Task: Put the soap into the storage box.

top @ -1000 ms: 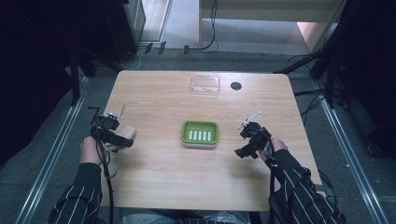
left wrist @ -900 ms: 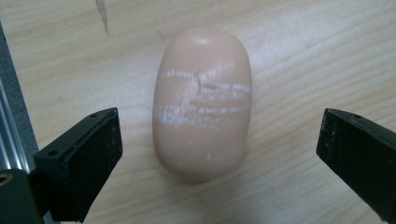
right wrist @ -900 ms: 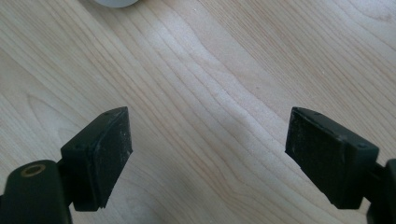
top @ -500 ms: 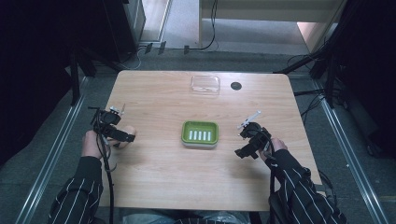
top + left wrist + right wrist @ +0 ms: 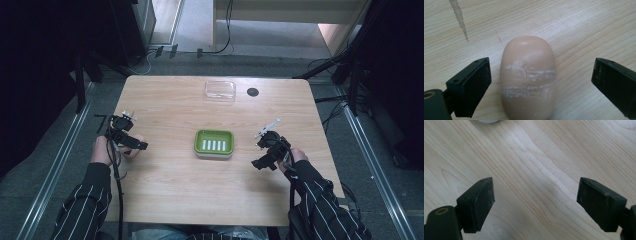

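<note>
The green soap dish [image 5: 214, 143] near the middle of the wooden table [image 5: 190, 200] was taken as the landmark. Well to the left of it, close to the table's left edge, the left gripper [image 5: 131, 145] was held low over the wood by the person's left hand [image 5: 102, 150]. In the left gripper view, a peach-coloured oval bar of soap [image 5: 527, 77] was seen lying flat on the table between the two black jaws, its top marked by whitish scuff lines. The jaws were spread wide, with a gap of bare wood on each side of the bar; they had just been closing a little, yet neither pad was pressed against the soap.

The dish itself was seen with pale ribs across its floor. Beyond it, toward the far edge, a clear plastic lid [image 5: 220, 90] was lying, with a small dark round spot [image 5: 252, 92] just to the right of that.

To the right of the dish, the right gripper [image 5: 262, 162] was held by the right hand [image 5: 295, 157] over the table. Its jaws were likewise spread apart, and bare wood grain was seen between them.
</note>
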### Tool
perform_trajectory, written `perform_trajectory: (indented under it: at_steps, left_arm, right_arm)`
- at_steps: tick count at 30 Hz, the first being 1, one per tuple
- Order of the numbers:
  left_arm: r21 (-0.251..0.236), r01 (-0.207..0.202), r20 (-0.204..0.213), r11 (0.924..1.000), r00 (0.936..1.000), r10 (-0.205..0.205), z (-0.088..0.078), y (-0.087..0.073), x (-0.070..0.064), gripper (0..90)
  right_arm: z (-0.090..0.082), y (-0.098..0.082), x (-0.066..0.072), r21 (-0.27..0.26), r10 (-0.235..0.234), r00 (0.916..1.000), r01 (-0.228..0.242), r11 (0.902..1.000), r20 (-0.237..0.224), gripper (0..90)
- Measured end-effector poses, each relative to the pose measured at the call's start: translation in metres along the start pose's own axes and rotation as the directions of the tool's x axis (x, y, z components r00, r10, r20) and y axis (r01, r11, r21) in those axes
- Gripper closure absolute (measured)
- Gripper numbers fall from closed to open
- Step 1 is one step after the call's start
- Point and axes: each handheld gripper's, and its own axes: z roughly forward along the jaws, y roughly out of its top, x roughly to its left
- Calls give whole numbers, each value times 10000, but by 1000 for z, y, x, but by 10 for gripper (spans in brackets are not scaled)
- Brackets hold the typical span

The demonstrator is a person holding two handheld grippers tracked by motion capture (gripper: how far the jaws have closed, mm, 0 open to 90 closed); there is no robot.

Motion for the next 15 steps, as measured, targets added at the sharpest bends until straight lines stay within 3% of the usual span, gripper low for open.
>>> perform_trajectory:
  at_steps: [7, 12, 15]
  left_arm:
    - [211, -103, -114, 9997, 9999, 106, 4, 2, 1, 45]
    - [352, -171, -149, 9992, 9997, 176, 4, -1, 4, 139]
    - [490, -210, -201, 9986, 9996, 220, 5, -2, 6, 148]
  right_arm:
    - [0, 1, 0, 59, 2, 10000, -2, 10000, 4, 154]
    - [1, 0, 0, 125, 17, 10000, -17, 9999, 3, 154]
    - [0, 0, 0, 68, 62, 10000, -62, 10000, 9, 154]
